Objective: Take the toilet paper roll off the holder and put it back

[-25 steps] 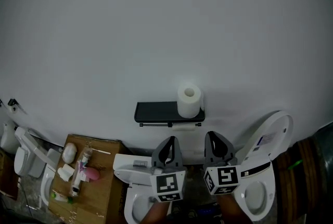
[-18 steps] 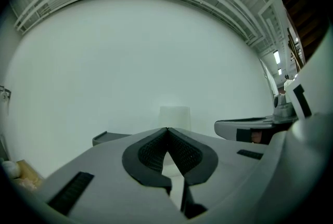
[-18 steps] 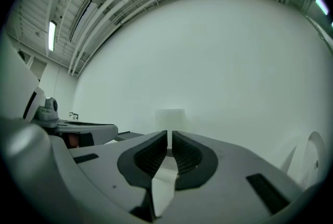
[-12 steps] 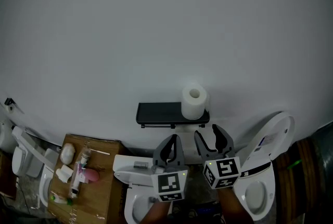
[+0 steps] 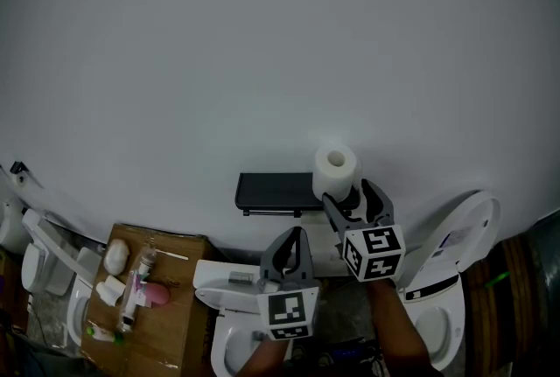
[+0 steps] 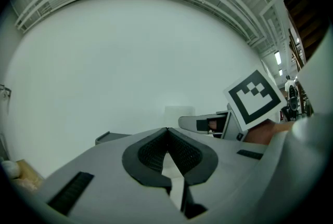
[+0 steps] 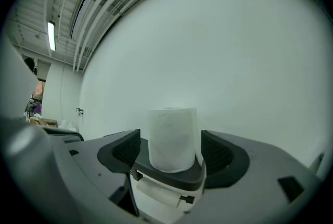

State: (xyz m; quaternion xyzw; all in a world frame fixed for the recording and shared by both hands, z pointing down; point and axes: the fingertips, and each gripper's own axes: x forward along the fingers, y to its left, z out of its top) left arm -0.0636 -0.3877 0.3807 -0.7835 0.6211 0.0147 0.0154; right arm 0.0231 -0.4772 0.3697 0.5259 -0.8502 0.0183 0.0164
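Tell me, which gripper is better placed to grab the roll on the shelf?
The right gripper: its jaws have just been opening, and the roll stands framed in their gap, untouched. The left gripper sits lower, aside, jaws shut.

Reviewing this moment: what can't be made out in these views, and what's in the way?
- Head view: the hanging roll under the shelf is partly covered by the right gripper, whose jaws have just been opening, upright roll between them, untouched.
- Head view: items on the cardboard box are too small and dim to name.
- Left gripper view: the left gripper, jaws shut, hides most of the shelf.
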